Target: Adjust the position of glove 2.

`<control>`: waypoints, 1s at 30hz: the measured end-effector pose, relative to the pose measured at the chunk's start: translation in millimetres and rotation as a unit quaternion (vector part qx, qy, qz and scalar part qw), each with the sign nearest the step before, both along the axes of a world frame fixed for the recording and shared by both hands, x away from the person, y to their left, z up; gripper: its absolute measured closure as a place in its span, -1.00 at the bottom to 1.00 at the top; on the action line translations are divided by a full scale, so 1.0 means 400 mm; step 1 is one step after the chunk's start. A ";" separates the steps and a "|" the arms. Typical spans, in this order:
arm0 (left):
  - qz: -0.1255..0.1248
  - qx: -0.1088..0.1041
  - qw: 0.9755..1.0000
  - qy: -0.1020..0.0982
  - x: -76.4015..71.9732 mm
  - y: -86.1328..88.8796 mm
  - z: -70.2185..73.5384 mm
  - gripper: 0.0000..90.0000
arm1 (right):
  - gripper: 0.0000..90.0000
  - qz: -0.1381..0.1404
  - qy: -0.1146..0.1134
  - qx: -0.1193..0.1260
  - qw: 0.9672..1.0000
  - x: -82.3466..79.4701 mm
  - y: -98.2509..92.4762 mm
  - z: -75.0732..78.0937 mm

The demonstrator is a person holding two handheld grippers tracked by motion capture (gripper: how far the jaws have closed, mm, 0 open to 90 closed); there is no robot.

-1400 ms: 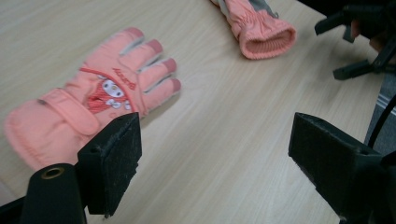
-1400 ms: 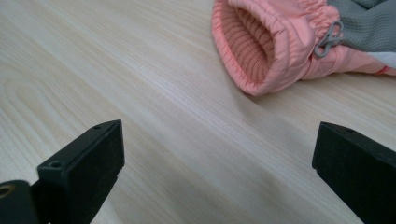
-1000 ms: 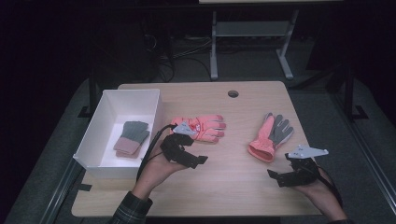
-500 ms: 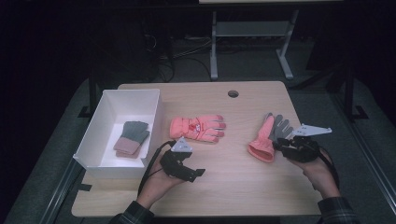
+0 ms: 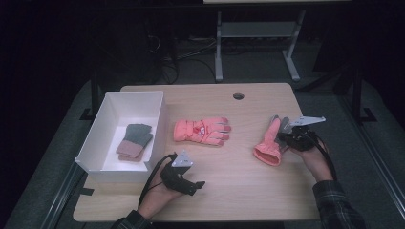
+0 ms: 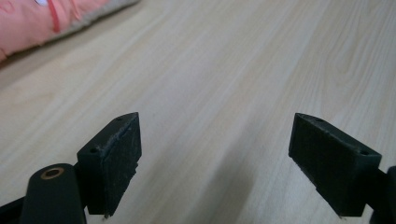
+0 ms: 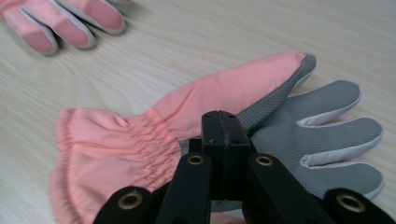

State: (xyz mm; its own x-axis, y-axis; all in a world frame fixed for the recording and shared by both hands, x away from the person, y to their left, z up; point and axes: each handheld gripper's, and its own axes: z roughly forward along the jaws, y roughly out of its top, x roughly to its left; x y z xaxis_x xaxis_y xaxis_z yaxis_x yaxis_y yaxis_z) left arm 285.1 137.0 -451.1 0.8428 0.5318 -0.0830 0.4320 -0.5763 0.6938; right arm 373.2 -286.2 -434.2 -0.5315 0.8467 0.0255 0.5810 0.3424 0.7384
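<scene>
The right gripper has just been closing its jaws, which now meet on the palm of a pink and grey glove — a pinch of fabric seems caught between them, the glove flat on the wooden table. Beyond its tips, toward the middle of the table, lies a second pink glove, untouched. The left gripper hovers low over bare wood with its jaws wide apart, empty. Just past it stands a white box holding one grey and pink knit glove. Sorting looks partly done — one glove boxed, two left on the table.
</scene>
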 end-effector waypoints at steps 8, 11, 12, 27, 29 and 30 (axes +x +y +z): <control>-0.009 0.008 1.000 -0.009 -0.002 -0.014 -0.003 -0.63 | 1.00 0.001 0.020 -0.021 1.000 0.022 0.011 -0.046; -0.008 0.007 1.000 -0.009 -0.003 -0.016 -0.005 -0.63 | 1.00 0.000 0.024 -0.016 1.000 0.018 0.013 -0.047; -0.008 0.005 1.000 -0.007 -0.003 -0.016 -0.005 -0.64 | 1.00 0.004 0.023 -0.015 1.000 0.017 0.012 -0.048; -0.012 -0.005 1.000 0.004 0.003 -0.015 -0.004 -0.63 | 1.00 0.052 0.048 0.005 0.997 -0.044 0.093 -0.039; -0.012 -0.004 1.000 0.008 0.003 -0.017 -0.007 -0.63 | 1.00 0.059 0.051 0.004 0.997 -0.049 0.104 -0.037; -0.012 -0.005 1.000 0.011 0.004 -0.019 -0.008 -0.63 | 1.00 0.062 0.053 0.003 0.997 -0.053 0.111 -0.036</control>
State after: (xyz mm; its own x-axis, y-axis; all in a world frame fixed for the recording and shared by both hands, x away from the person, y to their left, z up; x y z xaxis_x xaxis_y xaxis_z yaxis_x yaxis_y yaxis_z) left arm 286.6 129.6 -454.2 0.8534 0.5104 -0.1059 0.4328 -0.5804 0.6898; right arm 352.2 -241.8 -448.7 -0.6267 0.7738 0.0924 0.6092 0.4125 0.6773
